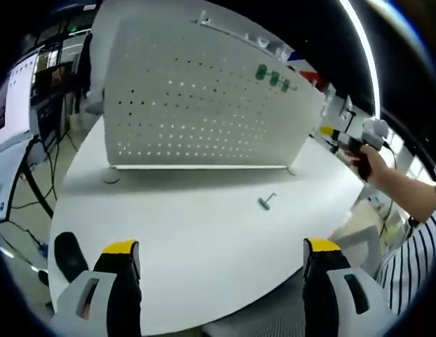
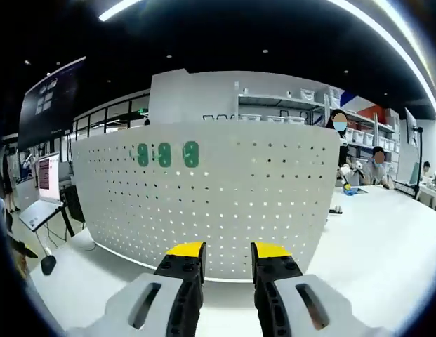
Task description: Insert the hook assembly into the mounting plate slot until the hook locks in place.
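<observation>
- One small metal hook assembly [image 1: 267,202] lies loose on the white table [image 1: 203,232], in front of the pegboard's right end and apart from it.
- The white pegboard mounting plate [image 1: 203,105] stands upright on the table, with three green tabs [image 1: 274,78] near its top edge.
- The left tongs [image 1: 221,256] hang over the table's near edge, well short of the pegboard, jaws wide apart and empty.
- The right tongs [image 2: 227,254] face the pegboard [image 2: 225,203] closely, jaws parted by a narrow gap, gripping nothing.
- A person's hand [image 1: 361,158] shows off the pegboard's right end.
</observation>
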Demonstrator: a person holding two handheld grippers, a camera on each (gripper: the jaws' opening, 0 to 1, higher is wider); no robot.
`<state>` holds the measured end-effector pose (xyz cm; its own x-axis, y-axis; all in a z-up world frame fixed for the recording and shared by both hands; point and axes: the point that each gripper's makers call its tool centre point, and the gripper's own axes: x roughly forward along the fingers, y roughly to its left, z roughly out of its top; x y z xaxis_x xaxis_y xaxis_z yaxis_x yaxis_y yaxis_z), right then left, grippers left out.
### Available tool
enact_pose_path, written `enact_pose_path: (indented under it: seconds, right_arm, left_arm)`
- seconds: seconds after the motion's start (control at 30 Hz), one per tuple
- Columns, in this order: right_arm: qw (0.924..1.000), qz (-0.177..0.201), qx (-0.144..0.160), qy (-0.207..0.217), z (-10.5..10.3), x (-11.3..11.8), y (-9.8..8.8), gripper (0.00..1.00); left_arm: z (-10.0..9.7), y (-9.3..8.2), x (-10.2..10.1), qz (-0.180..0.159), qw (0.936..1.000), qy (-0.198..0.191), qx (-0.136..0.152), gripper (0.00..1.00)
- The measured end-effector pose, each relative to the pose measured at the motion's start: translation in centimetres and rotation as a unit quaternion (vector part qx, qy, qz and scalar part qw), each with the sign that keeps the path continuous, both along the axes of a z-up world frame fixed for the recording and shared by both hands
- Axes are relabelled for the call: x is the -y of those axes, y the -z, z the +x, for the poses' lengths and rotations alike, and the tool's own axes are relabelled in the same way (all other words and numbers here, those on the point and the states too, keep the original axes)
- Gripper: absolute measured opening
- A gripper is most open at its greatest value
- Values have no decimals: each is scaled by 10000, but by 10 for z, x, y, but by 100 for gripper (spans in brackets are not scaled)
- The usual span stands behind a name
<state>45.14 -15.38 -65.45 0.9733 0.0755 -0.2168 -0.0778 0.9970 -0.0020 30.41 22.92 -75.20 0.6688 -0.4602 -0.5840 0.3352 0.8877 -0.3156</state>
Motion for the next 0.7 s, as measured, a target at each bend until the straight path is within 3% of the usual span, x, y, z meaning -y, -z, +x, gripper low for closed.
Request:
enact_pose_path:
  seconds: [0.2, 0.37, 0.7]
  right_arm:
    - [9995, -157, -263, 20, -30, 11, 18, 24]
    - [9976, -342, -601, -43, -52, 13, 37, 24]
    - [9878, -587, -1288, -649, -95, -2, 79, 25]
  left_arm:
    - [-5, 0, -1, -10, 10000, -21, -14, 99]
    - [-14, 8, -3, -11, 9998, 34, -218, 97]
    - [-23, 11, -4, 66, 9995, 86, -300, 97]
